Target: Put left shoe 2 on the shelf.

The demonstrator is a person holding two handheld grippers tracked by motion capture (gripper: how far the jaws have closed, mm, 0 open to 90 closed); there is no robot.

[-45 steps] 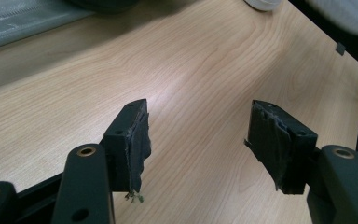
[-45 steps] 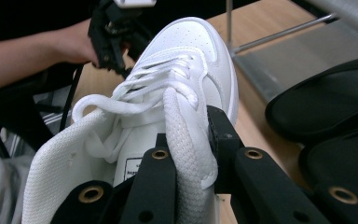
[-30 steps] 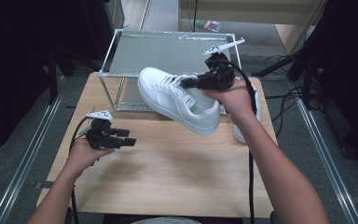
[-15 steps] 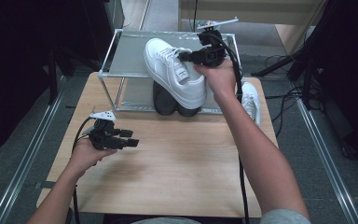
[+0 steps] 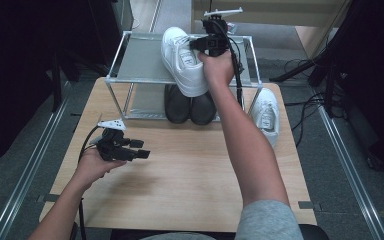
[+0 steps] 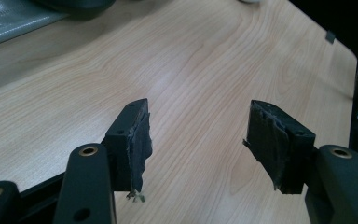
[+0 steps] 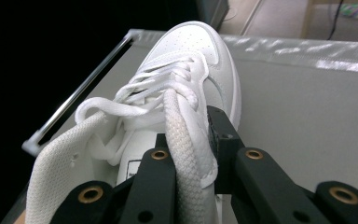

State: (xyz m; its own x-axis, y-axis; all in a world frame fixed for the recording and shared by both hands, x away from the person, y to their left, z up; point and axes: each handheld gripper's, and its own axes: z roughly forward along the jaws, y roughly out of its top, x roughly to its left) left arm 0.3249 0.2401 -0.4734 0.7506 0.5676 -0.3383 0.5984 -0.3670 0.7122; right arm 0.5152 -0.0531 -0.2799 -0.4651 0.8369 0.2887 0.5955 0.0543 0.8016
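We hold the right gripper [image 5: 200,44] out over the top shelf of the shoe rack [image 5: 135,65] at the far end of the table [image 5: 190,175], and its jaws are clamped on the side wall of the white shoe [image 5: 182,67], beside the laces. In the right gripper view the shoe [image 7: 186,79] runs straight away from us: one jaw sits inside the opening, the other presses the outer side, and the padded collar edge is squeezed between them. The toe points away from us, toward the back of the rack, and the heel is nearest our hand. From above, the heel end juts past the front rail of the shelf; whether the sole rests on the shelf we cannot tell.

The shoe is a low white sneaker with white flat laces tied loosely, a perforated toe cap, a mesh lining and a small label on the tongue.

Under the shelf, on the lower level, a pair of dark shoes [image 5: 190,107] stands side by side. A second white shoe [image 5: 266,115] lies on the table just right of the rack, beyond our right forearm.

Our left gripper [image 5: 142,150] hovers low over the near left part of the table, well apart from the rack. In the left gripper view its jaws stand wide, gripping nothing, with bare wood [image 6: 205,70] between them.
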